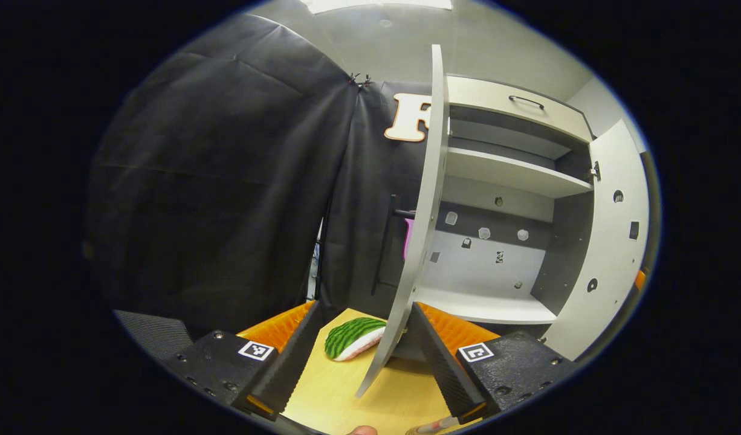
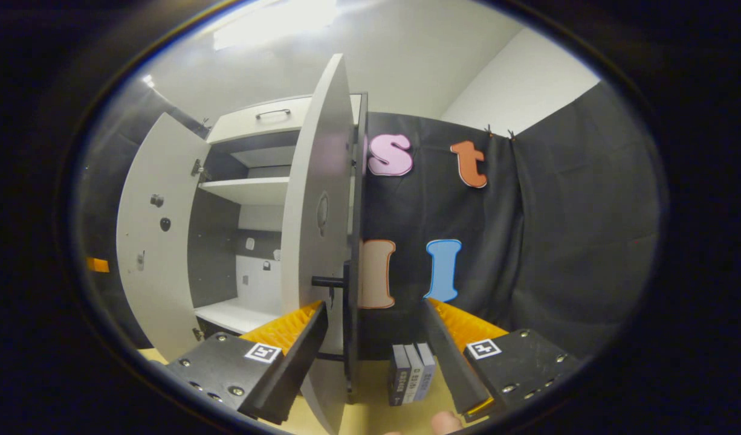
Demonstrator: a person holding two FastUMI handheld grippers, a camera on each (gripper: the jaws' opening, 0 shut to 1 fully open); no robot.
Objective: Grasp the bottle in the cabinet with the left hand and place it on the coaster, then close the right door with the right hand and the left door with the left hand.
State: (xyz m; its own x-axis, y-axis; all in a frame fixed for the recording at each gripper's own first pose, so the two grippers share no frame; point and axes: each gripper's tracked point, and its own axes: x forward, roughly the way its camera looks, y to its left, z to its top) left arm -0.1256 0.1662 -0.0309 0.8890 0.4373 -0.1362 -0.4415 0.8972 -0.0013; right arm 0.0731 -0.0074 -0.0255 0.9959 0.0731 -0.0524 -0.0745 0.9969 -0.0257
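My left gripper (image 1: 364, 307) is open low over the wooden table (image 1: 334, 393). The left cabinet door (image 1: 428, 199) stands edge-on in front of it, and the door's lower corner hangs between the fingers, close to the right one. The cabinet's shelves (image 1: 503, 172) are bare. The right door (image 1: 612, 241) stands wide open beyond them. In the right gripper view my right gripper (image 2: 375, 304) is open too, facing the right door (image 2: 319, 211) almost edge-on, just beside its black handle (image 2: 328, 281). The left door (image 2: 153, 241) shows its inner face.
A watermelon-patterned slice (image 1: 353, 338) lies on the table left of the left door. Three small dark boxes (image 2: 411, 373) stand upright on the table between my right gripper's fingers. Black cloth hangs behind and beside the cabinet. A fingertip (image 2: 446, 420) shows at the bottom edge.
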